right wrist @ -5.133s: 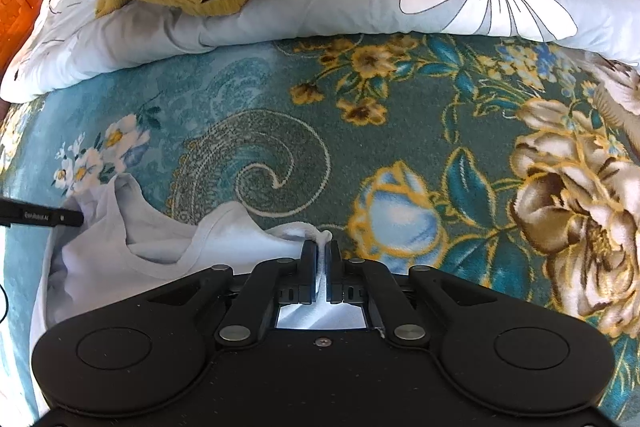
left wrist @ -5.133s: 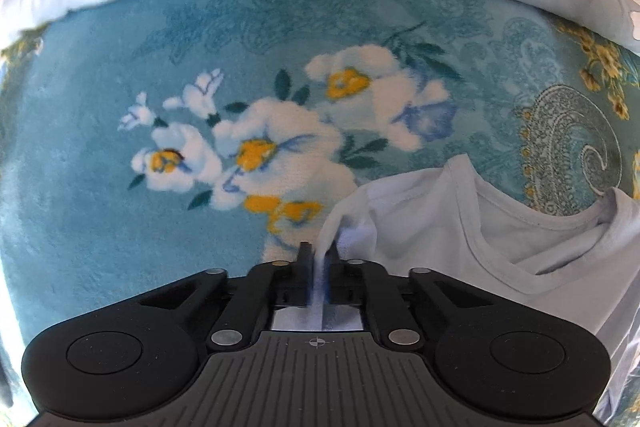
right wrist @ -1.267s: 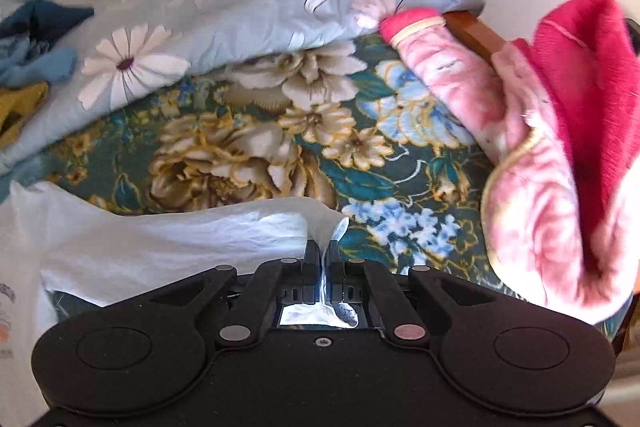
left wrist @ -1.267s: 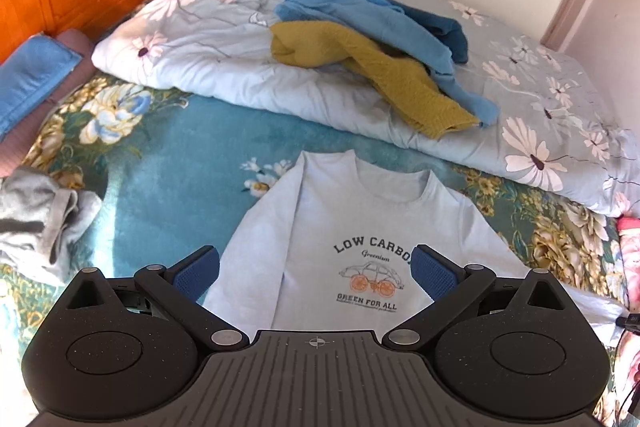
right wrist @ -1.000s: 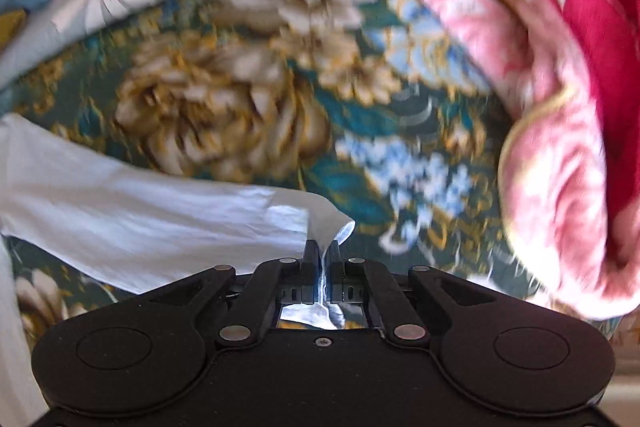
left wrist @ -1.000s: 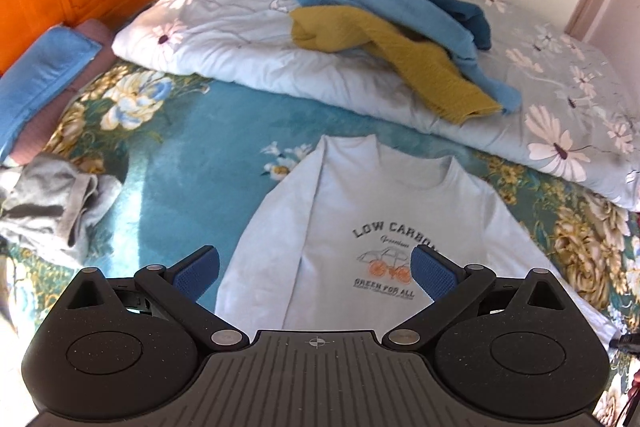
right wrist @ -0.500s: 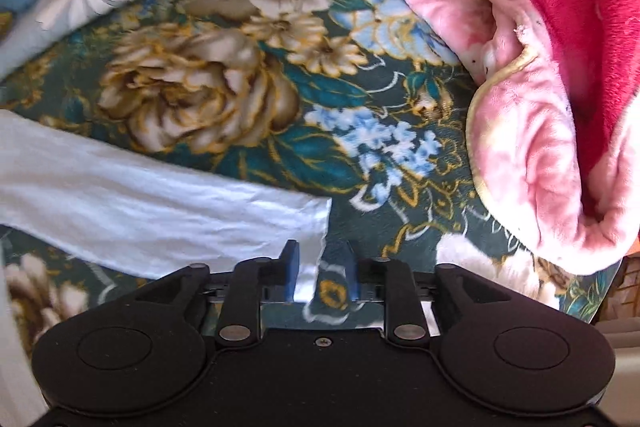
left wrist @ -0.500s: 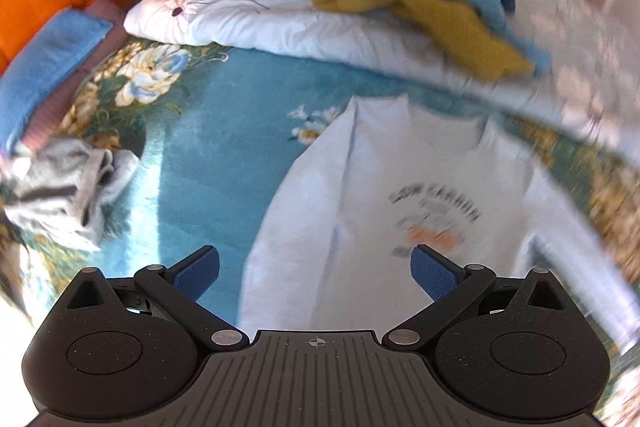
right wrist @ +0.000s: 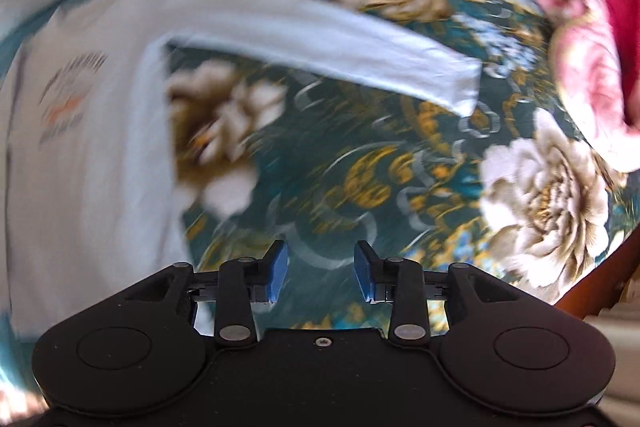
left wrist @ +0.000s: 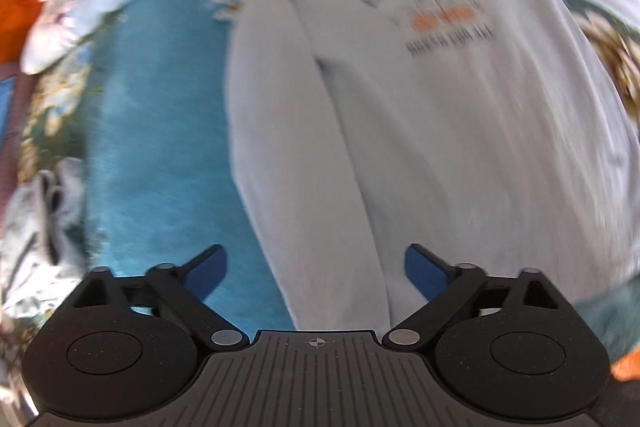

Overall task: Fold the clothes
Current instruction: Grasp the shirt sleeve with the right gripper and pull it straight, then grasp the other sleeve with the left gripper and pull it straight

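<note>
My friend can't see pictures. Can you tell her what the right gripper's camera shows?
The open right gripper hovers, holding nothing, over a dark teal bedspread with big cream flowers. A pale long-sleeved shirt with a dark printed logo lies flat, one sleeve stretched out. A fluffy pink blanket sits far right; everything is motion-blurred.

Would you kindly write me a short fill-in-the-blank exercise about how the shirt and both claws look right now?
1. The white shirt lies spread out with its printed side facing ____.
2. The left claw is ____ and holds nothing.
3. The right claw is open above the floral ____.
4. The sleeve in the right wrist view lies stretched towards the ____ blanket.

Missing words: up; open; bedspread; pink
</note>
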The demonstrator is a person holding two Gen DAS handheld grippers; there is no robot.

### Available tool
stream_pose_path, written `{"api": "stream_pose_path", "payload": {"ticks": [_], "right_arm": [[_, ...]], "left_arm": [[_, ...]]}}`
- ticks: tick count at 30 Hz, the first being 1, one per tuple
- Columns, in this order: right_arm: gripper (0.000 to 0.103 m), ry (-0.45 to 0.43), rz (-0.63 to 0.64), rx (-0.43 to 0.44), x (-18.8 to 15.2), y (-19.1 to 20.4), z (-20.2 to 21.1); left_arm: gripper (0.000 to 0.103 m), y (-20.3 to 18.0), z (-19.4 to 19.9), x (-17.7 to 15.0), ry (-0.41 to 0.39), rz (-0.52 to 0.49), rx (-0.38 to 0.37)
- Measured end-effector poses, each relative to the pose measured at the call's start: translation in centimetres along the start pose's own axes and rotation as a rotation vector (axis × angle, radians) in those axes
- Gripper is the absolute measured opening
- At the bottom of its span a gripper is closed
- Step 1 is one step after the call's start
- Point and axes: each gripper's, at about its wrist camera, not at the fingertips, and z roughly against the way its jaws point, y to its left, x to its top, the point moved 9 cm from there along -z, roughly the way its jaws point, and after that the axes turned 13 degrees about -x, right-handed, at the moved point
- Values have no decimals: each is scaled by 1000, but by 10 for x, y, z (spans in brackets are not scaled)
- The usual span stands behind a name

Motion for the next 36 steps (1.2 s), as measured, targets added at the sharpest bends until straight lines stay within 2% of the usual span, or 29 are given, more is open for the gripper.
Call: {"api": "stream_pose_path", "payload": {"ticks": [5,7,9,11,12,13,15,16,19,25,30,33,36], "right_arm": [[37,31,25,39,-11,38,14],[37,29,48,50,-12,55,18],[38,20,89,60,-11,71,21],[38,9,124,69,-8,84,24],[38,3,135,72,-7,88,26],[38,0,143,74,-4,92,27],[39,-4,154,76,-1,97,28],[39,-7,159,76,1,99,29],[39,-8,165,73,6,102,29],[40,-15,160,85,12,114,33],[41,-12,183,99,9,132,38],[41,-8,194,104,6,141,41],[42,-8,200,108,4,149,45]], "left_arm": [[80,-3,-18,-21,12,-56,-44],[60,-2,-25,-24,19,-49,-79],[52,-1,-31,-28,34,-18,-122],[53,3,-37,-32,50,20,-141],[45,5,-40,-34,56,37,-154],[32,6,-41,-34,56,50,-171],[14,11,-40,-34,46,71,-193],[10,14,-38,-33,38,80,-201],[5,46,-22,-30,-26,186,-185],[5,128,17,-25,-179,442,-128],[5,225,41,-33,-265,697,-20],[5,268,37,-34,-265,722,38],[5,293,30,-26,-244,690,76]]}}
